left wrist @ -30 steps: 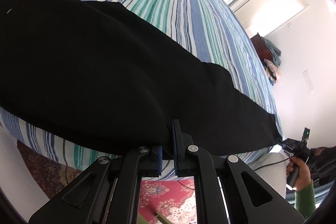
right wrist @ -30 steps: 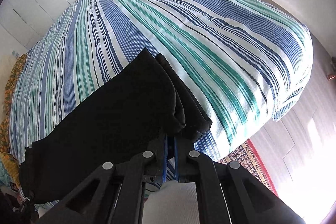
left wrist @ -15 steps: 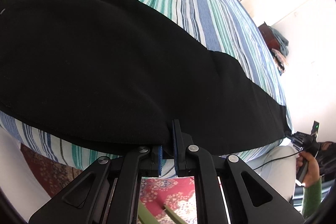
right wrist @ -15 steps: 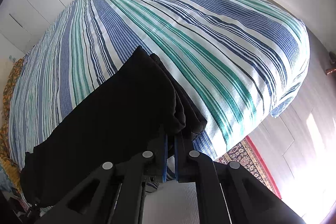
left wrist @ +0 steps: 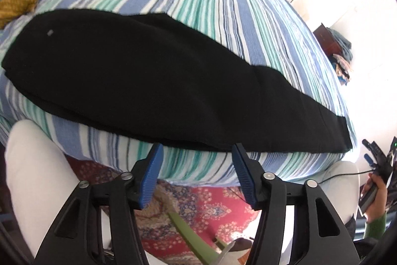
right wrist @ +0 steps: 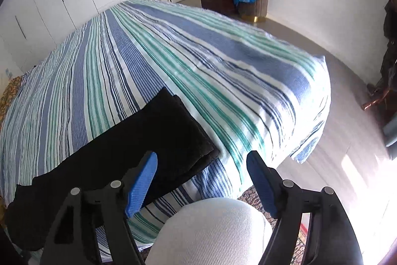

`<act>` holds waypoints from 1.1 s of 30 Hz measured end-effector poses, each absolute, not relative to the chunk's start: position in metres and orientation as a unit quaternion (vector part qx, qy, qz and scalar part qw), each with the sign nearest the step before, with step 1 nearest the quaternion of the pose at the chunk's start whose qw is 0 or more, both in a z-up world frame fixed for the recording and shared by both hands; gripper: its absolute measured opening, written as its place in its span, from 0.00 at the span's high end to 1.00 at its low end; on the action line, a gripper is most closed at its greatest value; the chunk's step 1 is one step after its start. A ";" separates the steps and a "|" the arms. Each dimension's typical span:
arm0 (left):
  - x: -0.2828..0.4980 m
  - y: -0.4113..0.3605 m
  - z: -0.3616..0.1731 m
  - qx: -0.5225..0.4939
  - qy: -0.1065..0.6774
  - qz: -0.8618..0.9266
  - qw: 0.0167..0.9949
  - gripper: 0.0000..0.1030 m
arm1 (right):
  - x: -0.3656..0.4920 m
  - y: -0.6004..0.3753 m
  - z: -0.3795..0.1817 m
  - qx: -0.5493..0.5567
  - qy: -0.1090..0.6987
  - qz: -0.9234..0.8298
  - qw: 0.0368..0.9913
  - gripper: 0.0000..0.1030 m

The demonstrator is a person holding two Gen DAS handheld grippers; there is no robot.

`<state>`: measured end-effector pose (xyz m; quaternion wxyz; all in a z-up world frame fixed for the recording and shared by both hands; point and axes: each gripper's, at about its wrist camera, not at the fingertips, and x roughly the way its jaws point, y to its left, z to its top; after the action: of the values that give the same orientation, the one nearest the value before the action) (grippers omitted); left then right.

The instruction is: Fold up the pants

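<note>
Now both tools have their blue pads spread wide, empty. Just ahead of the left gripper the black pants lie flat along the near edge of the striped bed, apparently doubled leg over leg. Their cuff end sits ahead and left of the right gripper, untouched.

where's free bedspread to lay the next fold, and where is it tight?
Free: the striped bedspread beyond the black pants, running to the far edge and the right corner. Tight: the near edge, where the pants lie lengthwise, with only a thin strip before the open left gripper and right gripper.
</note>
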<state>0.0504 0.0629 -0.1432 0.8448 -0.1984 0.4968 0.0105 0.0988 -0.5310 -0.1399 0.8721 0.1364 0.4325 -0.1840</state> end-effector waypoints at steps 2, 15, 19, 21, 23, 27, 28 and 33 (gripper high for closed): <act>0.057 0.072 -0.126 -0.183 0.462 0.021 0.867 0.23 | 0.095 -0.516 -0.126 0.129 0.406 -0.172 0.888 0.24; 0.084 0.089 -0.207 -0.142 0.571 0.052 0.807 0.90 | 0.160 -0.373 -0.217 0.145 0.506 0.026 0.850 0.21; 0.068 0.099 -0.164 -0.162 0.521 0.052 0.837 0.45 | 0.155 -0.369 -0.224 0.130 0.503 0.027 0.854 0.14; 0.085 0.106 -0.140 -0.134 0.477 0.064 0.867 0.27 | 0.157 -0.370 -0.228 0.133 0.505 0.030 0.852 0.12; 0.115 0.116 -0.123 -0.108 0.447 0.075 0.885 0.22 | 0.156 -0.371 -0.230 0.138 0.502 0.029 0.853 0.12; 0.197 0.149 -0.125 -0.072 0.424 0.104 0.897 0.22 | 0.153 -0.364 -0.232 0.121 0.496 0.029 0.859 0.07; 0.212 0.158 -0.132 -0.072 0.430 0.108 0.893 0.22 | 0.154 -0.362 -0.232 0.113 0.497 0.029 0.860 0.06; 0.209 0.200 -0.198 -0.084 0.529 0.174 0.826 0.34 | 0.155 -0.349 -0.236 0.066 0.501 0.025 0.862 0.00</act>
<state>0.2093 0.1995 -0.1984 0.8262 -0.0840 0.5291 0.1741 0.1550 -0.3493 -0.2358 0.8624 0.0665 0.5012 0.0253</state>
